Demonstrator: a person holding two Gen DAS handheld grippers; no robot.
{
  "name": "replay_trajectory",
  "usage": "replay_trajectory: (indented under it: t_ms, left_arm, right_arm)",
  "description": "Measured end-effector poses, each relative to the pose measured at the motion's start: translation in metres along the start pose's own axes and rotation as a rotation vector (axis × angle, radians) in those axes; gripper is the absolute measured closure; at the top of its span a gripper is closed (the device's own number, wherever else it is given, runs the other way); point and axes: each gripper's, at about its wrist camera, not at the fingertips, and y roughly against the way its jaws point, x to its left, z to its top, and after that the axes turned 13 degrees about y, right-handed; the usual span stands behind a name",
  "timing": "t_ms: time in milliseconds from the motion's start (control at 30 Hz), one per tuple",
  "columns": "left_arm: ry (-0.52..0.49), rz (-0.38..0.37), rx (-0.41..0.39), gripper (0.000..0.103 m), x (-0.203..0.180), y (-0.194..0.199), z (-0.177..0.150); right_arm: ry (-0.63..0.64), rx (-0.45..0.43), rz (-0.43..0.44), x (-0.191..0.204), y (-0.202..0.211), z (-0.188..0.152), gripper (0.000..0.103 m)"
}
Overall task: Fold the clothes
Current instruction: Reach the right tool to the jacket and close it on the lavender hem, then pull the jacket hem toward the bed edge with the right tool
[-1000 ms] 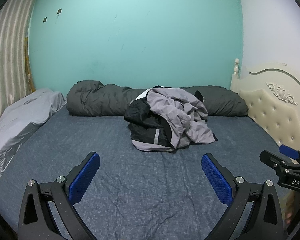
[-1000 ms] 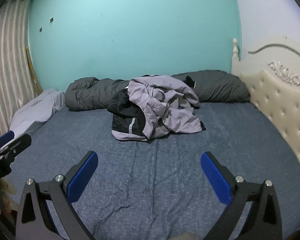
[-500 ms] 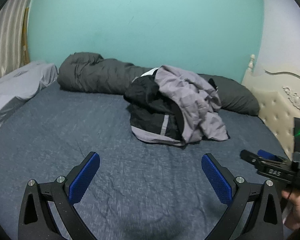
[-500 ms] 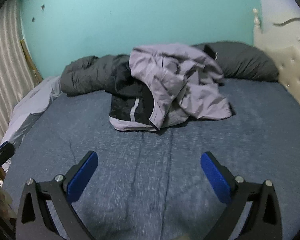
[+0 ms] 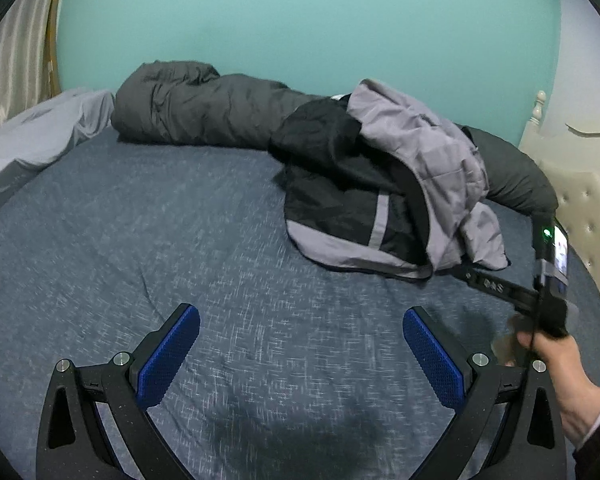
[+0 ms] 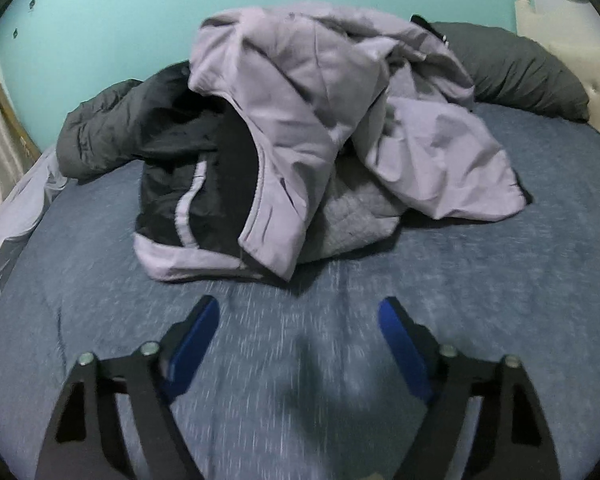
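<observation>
Left gripper (image 5: 301, 354) jaws wide, empty | right gripper (image 6: 299, 338) spread wide, nothing held | crumpled grey-and-black jacket (image 6: 300, 140) at 12 o'clock on blue bedsheet (image 6: 480, 300)

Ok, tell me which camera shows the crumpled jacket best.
The right wrist view: the jacket fills its centre, close, with the quilted lining visible. The left wrist view shows it smaller, off to the right, the right gripper crossing its edge.

- One grey-and-black jacket (image 6: 300, 128), crumpled.
- One dark grey rolled duvet (image 5: 204, 108).
- One light grey sheet (image 5: 32, 140).
- One blue mattress cover (image 5: 180, 240).
- One cream headboard (image 5: 588, 200).
- Two grippers: left gripper (image 5: 300, 354), right gripper (image 6: 300, 344).
</observation>
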Motion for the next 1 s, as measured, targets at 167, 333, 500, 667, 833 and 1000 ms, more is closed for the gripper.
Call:
replay_trajectory:
  t_ms: [167,333,500,667,833,1000]
  left_arm:
    - [-0.001,-0.005,0.001,0.0,0.012,-0.004,-0.005]
    - [-0.001,-0.011,0.002,0.0,0.024,-0.008,-0.009]
    - [0.007,-0.009,0.007,0.0,0.034,-0.005,-0.012]
    - [0.013,0.0,-0.003,0.0,0.035,0.021,-0.011]
    - [0.007,-0.013,-0.031,0.0,0.026,0.067,-0.005]
    - [0.007,-0.027,-0.06,0.0,0.015,0.116,0.002]
  right_arm:
    - [0.03,0.015,-0.041,0.005,-0.052,0.01,0.027]
    - [0.039,0.01,-0.028,0.009,-0.079,0.017,0.053]
    - [0.099,-0.052,-0.084,0.012,-0.053,0.023,0.097]
    - [0.152,-0.149,-0.084,0.005,0.015,0.035,0.1]
    - [0.195,-0.241,-0.123,-0.001,0.1,0.052,0.1]
    - [0.262,-0.318,-0.162,-0.004,0.197,0.06,0.1]
